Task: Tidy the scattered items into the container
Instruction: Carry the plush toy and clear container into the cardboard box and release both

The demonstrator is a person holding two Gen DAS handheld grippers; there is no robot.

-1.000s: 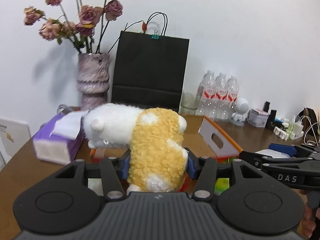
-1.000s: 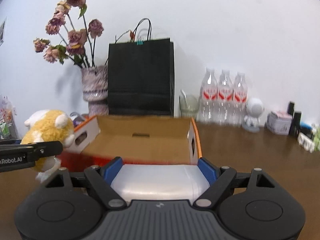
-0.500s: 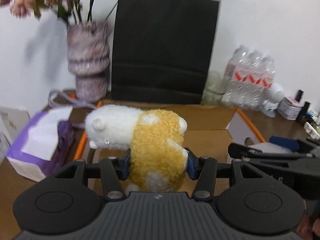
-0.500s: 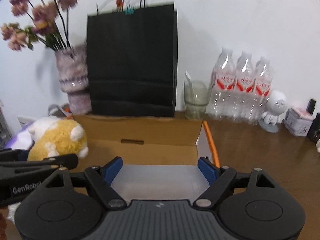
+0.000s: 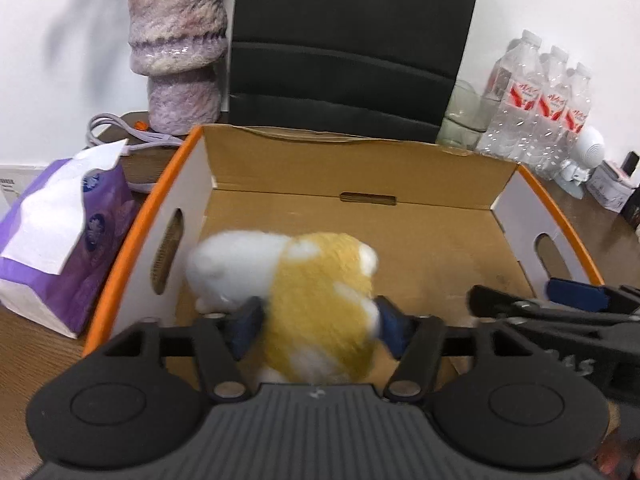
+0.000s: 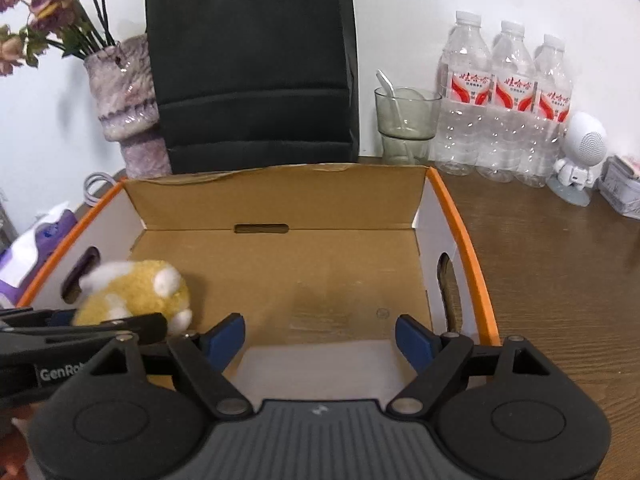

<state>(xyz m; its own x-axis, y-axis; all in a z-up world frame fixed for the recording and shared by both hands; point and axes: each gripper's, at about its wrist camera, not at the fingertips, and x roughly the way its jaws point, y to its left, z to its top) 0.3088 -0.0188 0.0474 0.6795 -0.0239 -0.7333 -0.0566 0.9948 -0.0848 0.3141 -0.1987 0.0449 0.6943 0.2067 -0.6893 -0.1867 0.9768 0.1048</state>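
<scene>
Nearest, the left tongs (image 5: 318, 322) are opening around a plush toy (image 5: 304, 296), blurred, low inside the cardboard box (image 5: 360, 160) at its 9 o'clock side. It looks light and squashy; a pinch across the yellow middle should suit it. The right tongs (image 6: 320, 334) are opening too, over a pale translucent thing (image 6: 316, 364) I cannot identify; whether they grip it, I cannot tell. Beyond, at 12 o'clock on the tabletop (image 6: 560, 280), stands a black bag (image 6: 252, 64).

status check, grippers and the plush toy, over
Left gripper jaws opening, plush toy between them over the box. Right gripper on a white item, grip unclear. Box floor clear ahead.
</scene>
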